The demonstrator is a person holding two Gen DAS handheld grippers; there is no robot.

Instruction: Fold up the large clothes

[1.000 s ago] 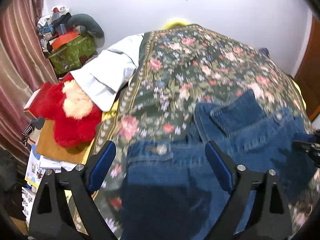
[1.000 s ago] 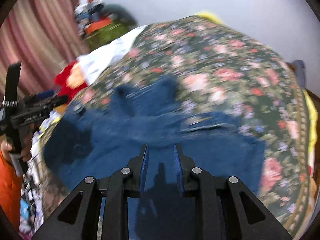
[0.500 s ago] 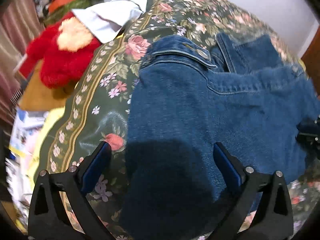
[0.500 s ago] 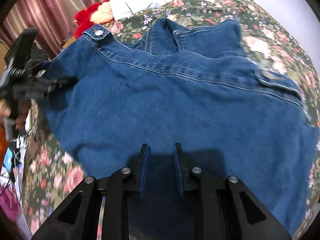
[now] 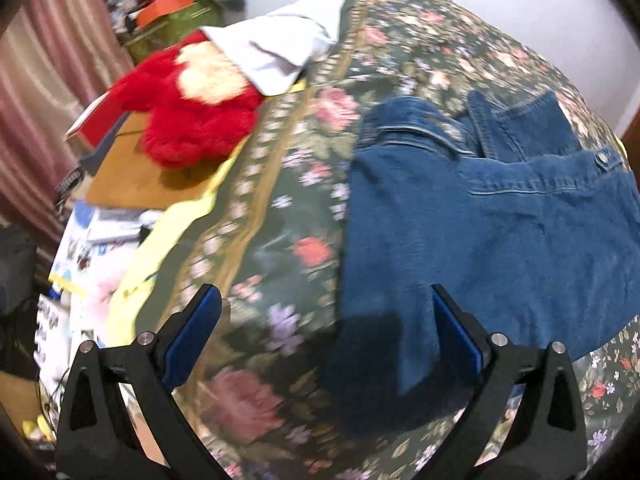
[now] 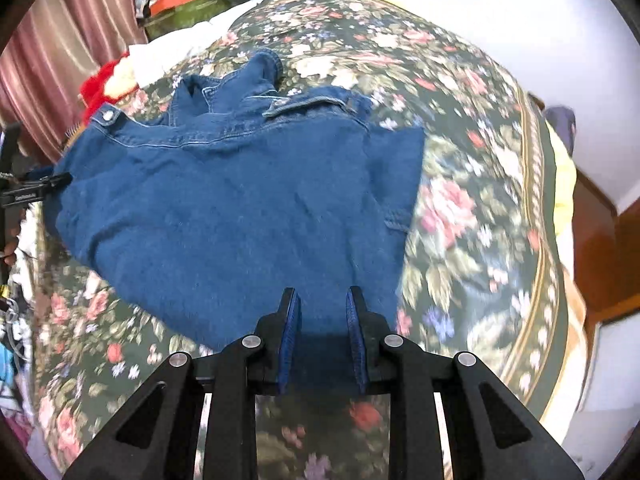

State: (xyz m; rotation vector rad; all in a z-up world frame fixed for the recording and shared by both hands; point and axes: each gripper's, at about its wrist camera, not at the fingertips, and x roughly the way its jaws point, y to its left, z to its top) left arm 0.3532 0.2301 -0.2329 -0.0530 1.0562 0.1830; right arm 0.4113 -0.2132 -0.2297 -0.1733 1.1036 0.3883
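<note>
A blue denim jacket point(image 6: 240, 200) lies spread flat on the flowered bedspread point(image 6: 460, 200), collar toward the far side. My right gripper point(image 6: 324, 320) is shut on the jacket's near hem, with denim pinched between its blue pads. In the left wrist view the jacket point(image 5: 480, 232) fills the right half. My left gripper point(image 5: 326, 332) stands wide open above the jacket's near left corner and touches nothing. The right wrist view shows the left gripper point(image 6: 36, 192) beside the jacket's left edge.
A red plush toy point(image 5: 192, 120) and a white cloth point(image 5: 276, 52) sit at the bed's far left. Beyond them are a green box point(image 5: 172, 28) with clutter, and papers point(image 5: 100, 240) beside the bed. Brown wooden furniture point(image 6: 600, 240) stands right of the bed.
The jacket has gone from hanging in front of both grippers to lying flat on the bed. My left gripper opened wider and shifted left off the cloth. The right gripper drew the hem nearer.
</note>
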